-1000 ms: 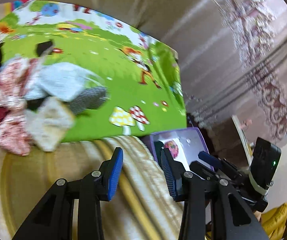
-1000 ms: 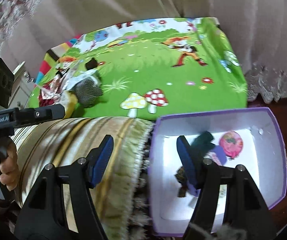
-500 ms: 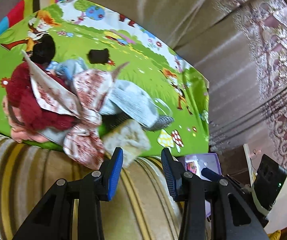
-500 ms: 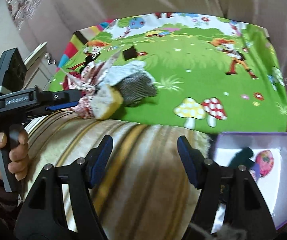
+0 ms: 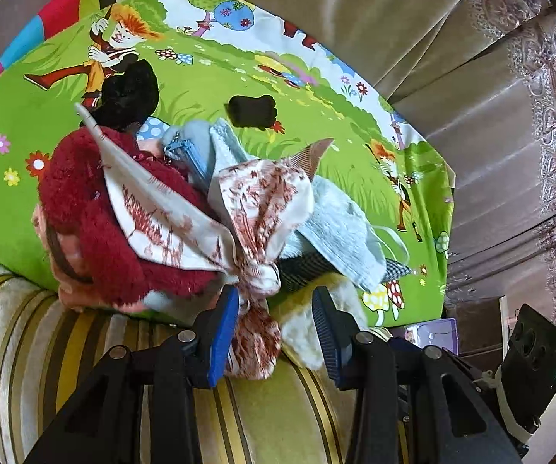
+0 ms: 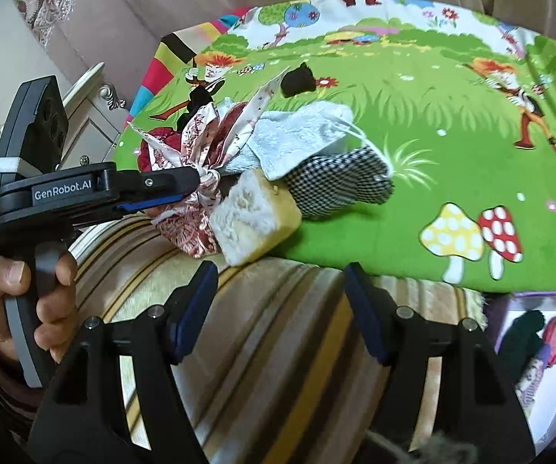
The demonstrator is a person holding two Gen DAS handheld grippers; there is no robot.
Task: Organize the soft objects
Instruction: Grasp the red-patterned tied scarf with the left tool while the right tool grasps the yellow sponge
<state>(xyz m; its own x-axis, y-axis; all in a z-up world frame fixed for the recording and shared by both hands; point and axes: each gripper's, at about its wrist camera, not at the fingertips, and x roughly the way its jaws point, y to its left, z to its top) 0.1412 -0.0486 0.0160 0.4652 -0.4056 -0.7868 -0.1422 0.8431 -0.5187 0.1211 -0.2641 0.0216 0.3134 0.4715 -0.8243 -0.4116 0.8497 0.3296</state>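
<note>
Now hovering: left gripper (image 5: 274,324) part open around the red-and-white printed cloth (image 5: 254,208), pads not clearly pressing; right gripper (image 6: 278,305) wide open, empty, above the striped sofa arm (image 6: 262,348); soft pile on the green cartoon mat (image 6: 432,154); purple box (image 6: 548,367) lower right

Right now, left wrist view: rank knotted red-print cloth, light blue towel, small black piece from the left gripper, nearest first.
1. Knotted red-print cloth: between the left gripper's fingers, at the cushion edge.
2. Light blue towel: just beyond, to the right.
3. Small black piece: farthest, alone on the green mat.
</note>
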